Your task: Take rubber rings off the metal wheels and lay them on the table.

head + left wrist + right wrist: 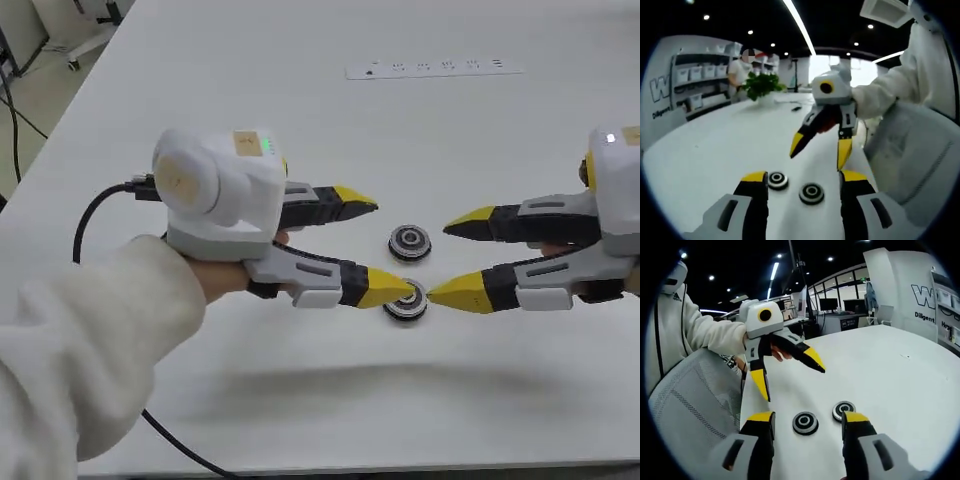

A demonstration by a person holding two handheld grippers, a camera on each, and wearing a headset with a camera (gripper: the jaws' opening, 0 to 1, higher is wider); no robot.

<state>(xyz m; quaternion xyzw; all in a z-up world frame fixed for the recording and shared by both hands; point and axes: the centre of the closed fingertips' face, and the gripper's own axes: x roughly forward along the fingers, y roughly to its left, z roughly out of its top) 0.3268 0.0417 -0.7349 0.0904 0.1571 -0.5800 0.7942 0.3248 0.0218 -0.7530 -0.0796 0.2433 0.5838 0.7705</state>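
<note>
two metal wheels lie on the white table (300, 90), the farther wheel (410, 242) and the nearer wheel (406, 300) close together, each with its dark rubber ring (392, 243) around it, so no ring lies loose on the table. two grippers face each other across them: the left gripper (393, 248), held in a hand with a white fleece sleeve (70, 350), and the right gripper (438, 260). both have their jaws wide apart and neither clasps anything; the lower yellow tip of each comes in at the nearer wheel from either side, and whether they touch it cannot be told. the head view alone takes in one white power strip (435, 68) at the far side of the table and one black cable (95, 215) running from the left gripper. the left gripper view has both wheels between its own jaws and the right gripper opposite, and past them one potted plant (760, 84), one person (737, 72) standing by shelves (697, 75) of white bins, and a wall lettered with a large "w" and "diligent". the right gripper view shows the same two wheels, the left gripper opposite, one grey mesh chair (690, 400), and again a "w" over "diligent" on a wall panel (927, 302).
</note>
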